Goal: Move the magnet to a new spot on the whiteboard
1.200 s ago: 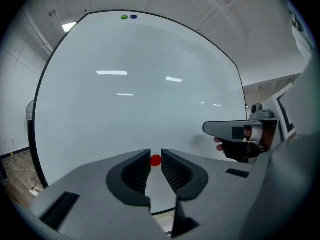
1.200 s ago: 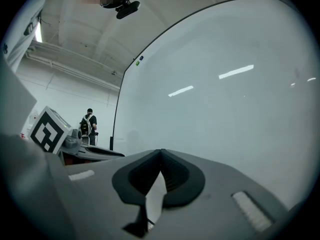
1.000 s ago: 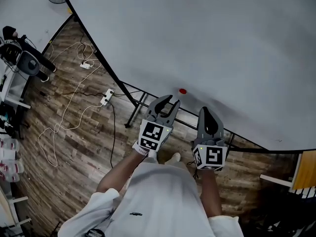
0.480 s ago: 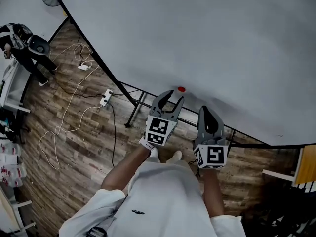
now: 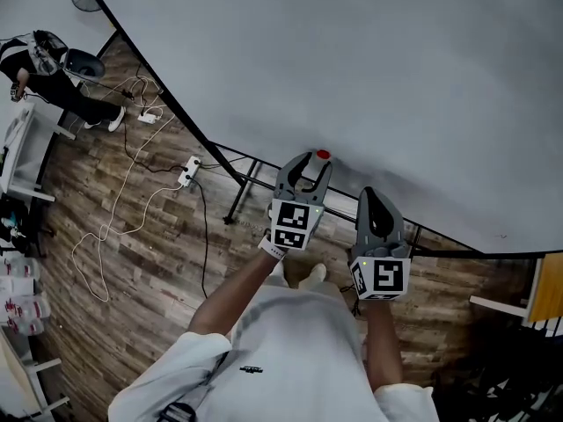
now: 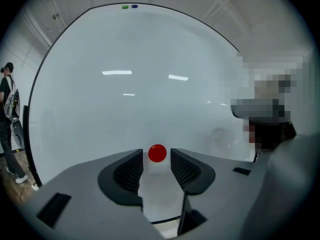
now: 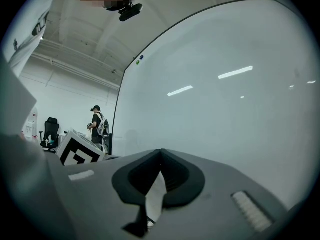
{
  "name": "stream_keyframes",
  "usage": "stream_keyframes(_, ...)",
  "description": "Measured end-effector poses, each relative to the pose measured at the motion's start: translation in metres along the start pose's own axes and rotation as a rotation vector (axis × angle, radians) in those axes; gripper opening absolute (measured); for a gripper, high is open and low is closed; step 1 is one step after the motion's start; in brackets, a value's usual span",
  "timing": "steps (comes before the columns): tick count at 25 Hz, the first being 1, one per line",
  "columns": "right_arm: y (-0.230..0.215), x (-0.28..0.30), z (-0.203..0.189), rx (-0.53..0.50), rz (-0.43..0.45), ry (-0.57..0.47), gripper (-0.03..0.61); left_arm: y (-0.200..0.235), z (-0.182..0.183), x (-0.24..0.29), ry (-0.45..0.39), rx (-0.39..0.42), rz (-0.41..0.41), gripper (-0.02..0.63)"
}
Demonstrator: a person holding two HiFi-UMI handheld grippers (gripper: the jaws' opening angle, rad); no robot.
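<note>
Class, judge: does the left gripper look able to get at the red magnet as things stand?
Probably yes: the left gripper has just been opening its jaws, and the magnet sits right ahead of the gap between their tips, with nothing blocking.

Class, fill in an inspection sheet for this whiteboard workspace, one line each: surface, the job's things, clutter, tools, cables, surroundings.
Surface: whiteboard, blank, no writing seen.
Job's things: red magnet stuck low on the board.
Clutter: two small magnets, green and blue, at the board's top edge.
Tools: left tool open, its jaws have just been opening, red magnet showing in the gap at their tips, pads not pressing it; right tool shut, nothing held.
Cables: white cable looped on the floor by a power strip.
Surroundings: wooden floor; a person at the far left.
</note>
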State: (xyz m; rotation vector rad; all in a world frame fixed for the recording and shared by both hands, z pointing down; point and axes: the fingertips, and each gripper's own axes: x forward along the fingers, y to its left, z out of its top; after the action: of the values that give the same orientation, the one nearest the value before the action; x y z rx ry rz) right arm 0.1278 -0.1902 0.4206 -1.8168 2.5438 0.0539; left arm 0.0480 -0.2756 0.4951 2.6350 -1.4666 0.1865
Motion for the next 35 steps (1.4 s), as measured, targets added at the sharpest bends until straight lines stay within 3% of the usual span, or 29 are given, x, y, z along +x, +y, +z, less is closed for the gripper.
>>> stream_keyframes(11,-0.012,-0.004,0.0,0.0,-0.022,0.002,0.003,-0.001,-0.007,0.015,0.006,-0.024,0.055,0.17)
stream_keyframes(16,-0.017,-0.005,0.001,-0.003,-0.027,0.003,0.003,-0.002,-0.008,0.016,0.022,-0.014,0.093,0.121)
stream_keyframes(35,-0.017,-0.006,0.003,0.017,-0.036,-0.016,0.003,0.002,-0.003,0.012,0.031,-0.041,0.079,0.115)
